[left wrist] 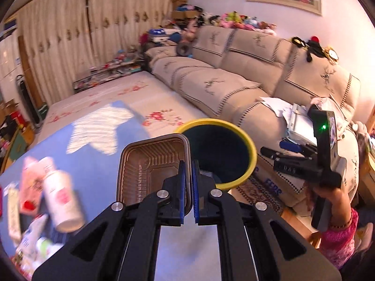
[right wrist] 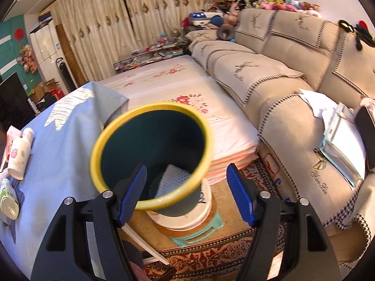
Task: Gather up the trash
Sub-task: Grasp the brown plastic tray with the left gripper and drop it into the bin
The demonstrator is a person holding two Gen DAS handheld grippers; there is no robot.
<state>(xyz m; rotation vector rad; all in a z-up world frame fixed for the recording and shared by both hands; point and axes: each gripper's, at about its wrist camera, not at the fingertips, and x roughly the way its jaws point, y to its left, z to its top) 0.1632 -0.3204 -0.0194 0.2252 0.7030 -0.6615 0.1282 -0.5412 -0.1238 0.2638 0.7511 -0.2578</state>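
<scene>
My left gripper [left wrist: 188, 187] is shut on the rim of a brown plastic food tray [left wrist: 150, 171] and holds it in the air just left of a dark bin with a yellow rim [left wrist: 250, 149]. In the right wrist view the bin [right wrist: 103, 140] stands close in front, with a white foam piece [right wrist: 174, 180] at its bottom. My right gripper [right wrist: 187, 192] is open and empty above the bin's near rim. It also shows in the left wrist view [left wrist: 304, 161], to the right of the bin.
A table with a blue cloth [left wrist: 93, 159] holds a white bottle [left wrist: 62, 199], a pink carton [left wrist: 32, 182] and other packages [right wrist: 18, 154]. A beige sofa [left wrist: 234, 77] runs along the right. A floral mattress [right wrist: 178, 82] lies behind the bin. A patterned rug [right wrist: 211, 257] covers the floor.
</scene>
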